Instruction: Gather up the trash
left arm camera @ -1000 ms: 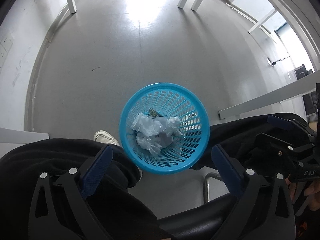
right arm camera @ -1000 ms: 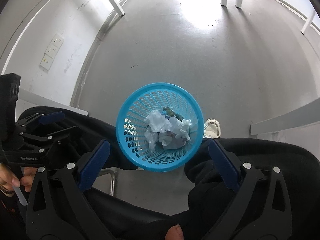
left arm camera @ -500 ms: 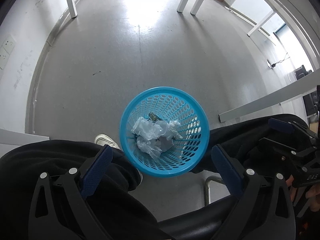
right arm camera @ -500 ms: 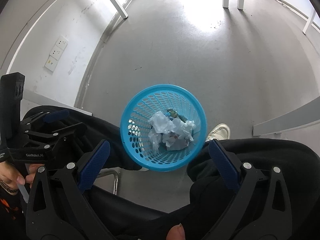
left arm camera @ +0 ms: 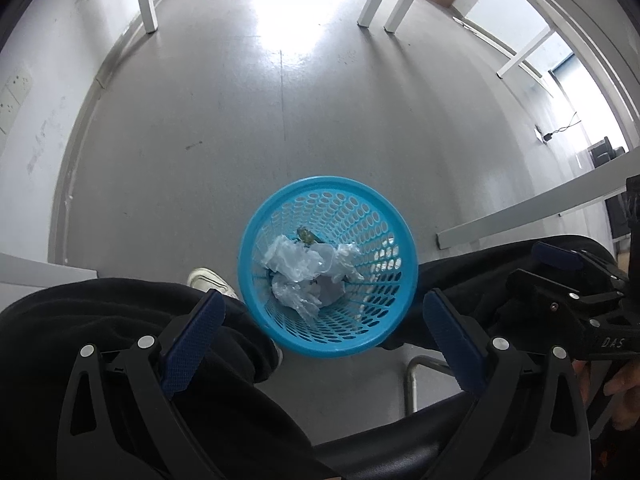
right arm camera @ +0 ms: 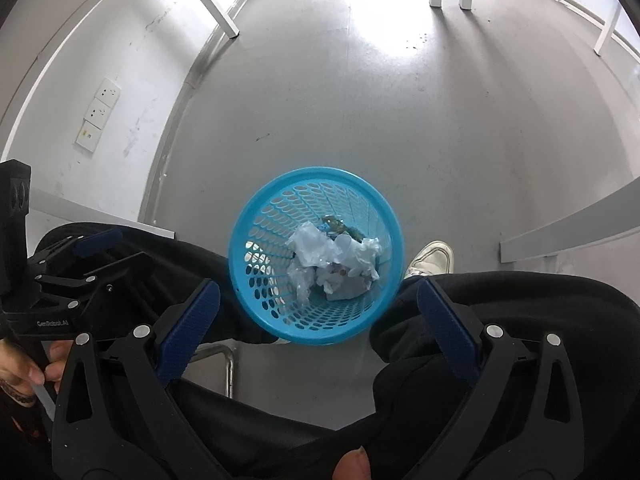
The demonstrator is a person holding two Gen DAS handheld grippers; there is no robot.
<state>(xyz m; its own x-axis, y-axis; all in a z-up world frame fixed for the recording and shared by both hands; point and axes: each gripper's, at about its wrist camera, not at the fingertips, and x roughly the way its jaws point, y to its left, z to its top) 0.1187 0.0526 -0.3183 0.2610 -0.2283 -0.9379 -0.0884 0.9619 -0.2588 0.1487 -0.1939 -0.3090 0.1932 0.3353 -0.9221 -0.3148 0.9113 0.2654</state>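
1. Nearest, the left gripper point(left arm camera: 324, 344) and the right gripper point(right arm camera: 318, 328) are both seen spread wide, with nothing held between the blue pads.
2. "GenRobot.AI" is read on the left gripper only in the right wrist view; "DAS" is read on the right gripper only in the left.
3. Beyond, crumpled trash point(left arm camera: 308, 268) lies inside the blue basket point(left arm camera: 252, 248) on the grey floor point(left arm camera: 280, 120).
4. Wall sockets point(right arm camera: 98, 116) are shown clearly only by the right view.
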